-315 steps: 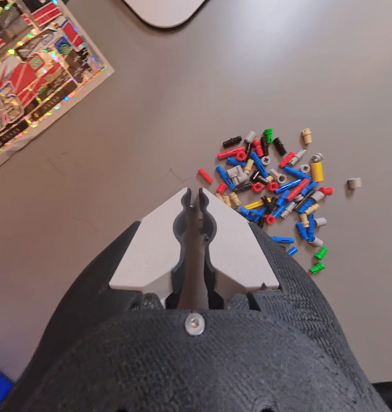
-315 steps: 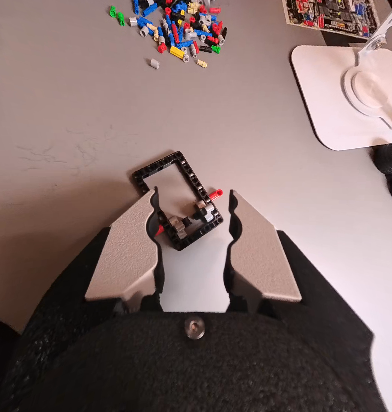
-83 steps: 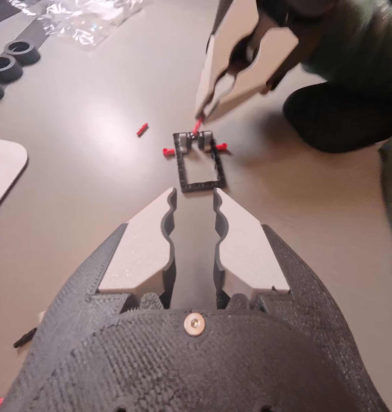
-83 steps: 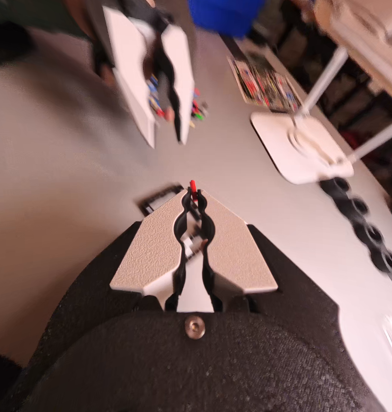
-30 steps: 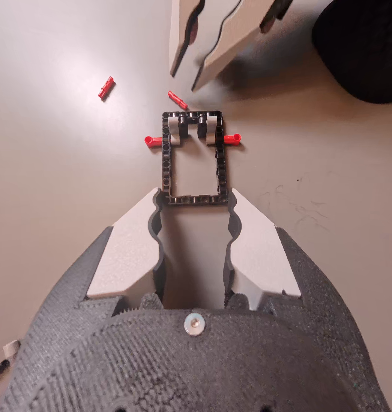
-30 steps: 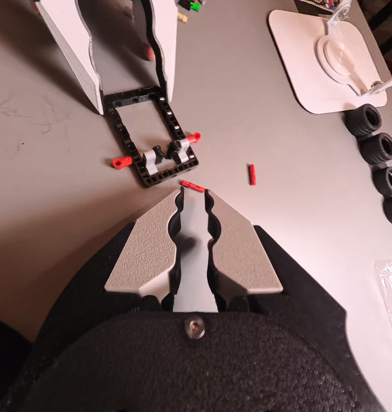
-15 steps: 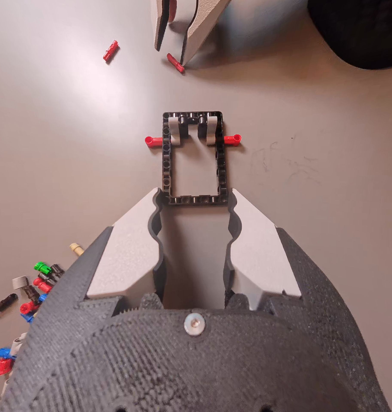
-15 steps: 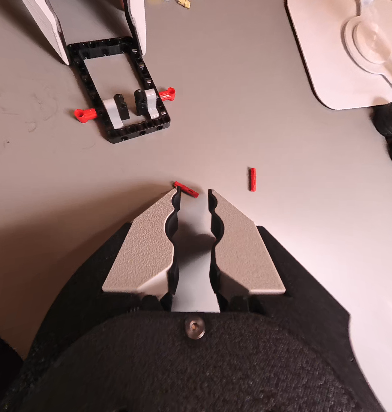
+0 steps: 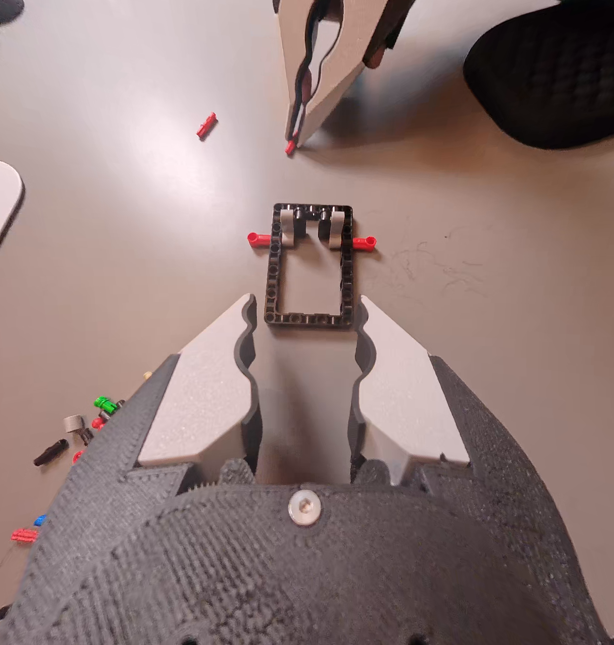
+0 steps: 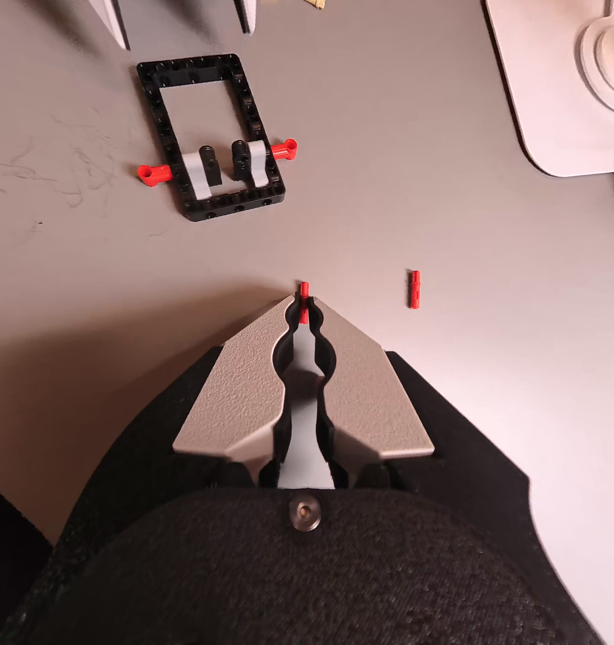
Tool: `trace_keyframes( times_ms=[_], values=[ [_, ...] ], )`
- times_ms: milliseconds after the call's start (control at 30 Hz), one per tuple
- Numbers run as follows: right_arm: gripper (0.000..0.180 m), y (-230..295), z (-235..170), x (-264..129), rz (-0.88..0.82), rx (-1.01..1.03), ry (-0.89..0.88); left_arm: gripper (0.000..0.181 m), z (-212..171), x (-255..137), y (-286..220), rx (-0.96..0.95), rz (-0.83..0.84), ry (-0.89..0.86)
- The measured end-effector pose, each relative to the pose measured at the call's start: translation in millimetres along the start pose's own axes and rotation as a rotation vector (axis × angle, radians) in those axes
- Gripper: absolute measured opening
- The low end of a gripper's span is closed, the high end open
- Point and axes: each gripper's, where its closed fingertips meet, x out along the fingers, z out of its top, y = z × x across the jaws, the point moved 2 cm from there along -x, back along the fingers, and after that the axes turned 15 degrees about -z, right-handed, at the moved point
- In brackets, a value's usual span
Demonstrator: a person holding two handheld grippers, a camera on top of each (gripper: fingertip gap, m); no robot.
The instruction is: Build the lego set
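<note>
A black rectangular frame (image 9: pixel 277 275) lies flat on the grey table, with two grey pieces and two black pieces inside one end and a red pin sticking out of each long side. It also shows in the right wrist view (image 10: pixel 260 136). My left gripper (image 9: pixel 307 303) is open, its fingertips just short of the frame's near end and apart from it. My right gripper (image 10: pixel 303 300) is shut on a small red pin (image 10: pixel 304 302) at the table surface, beyond the frame's far end. It also shows in the left wrist view (image 9: pixel 296 139).
A second loose red pin (image 10: pixel 415 289) lies to the right of my right gripper. A pile of small coloured pieces (image 9: pixel 75 424) lies beside my left gripper. A white stand base (image 10: pixel 556 87) sits at the far right. A dark sleeve (image 9: pixel 549 69) rests on the table. One gripper's finger ends stand about 15 centimetres off the other's.
My right gripper has closed on the red pin that lay loose at its fingertips. My left gripper has pulled back slightly from the frame's near end, still open.
</note>
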Motion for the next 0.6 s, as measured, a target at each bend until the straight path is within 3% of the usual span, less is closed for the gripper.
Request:
trace_keyframes(
  times_ms=[133,333,600],
  values=[
    [0.002,0.5,13.2,-8.0,-0.03,0.002,-0.058,0.048,10.2,-3.7,-0.3,0.011,0.007,-0.071],
    [0.001,9.9,92.7,-50.4,-0.052,0.046,-0.424,0.027,42.4,-7.8,-10.8,-0.017,-0.056,-0.288],
    [0.001,42.1,104.9,-45.5,-0.008,-0.057,-0.454,0.018,71.7,-9.6,-30.8,-0.116,-0.244,-0.505]
  ],
)
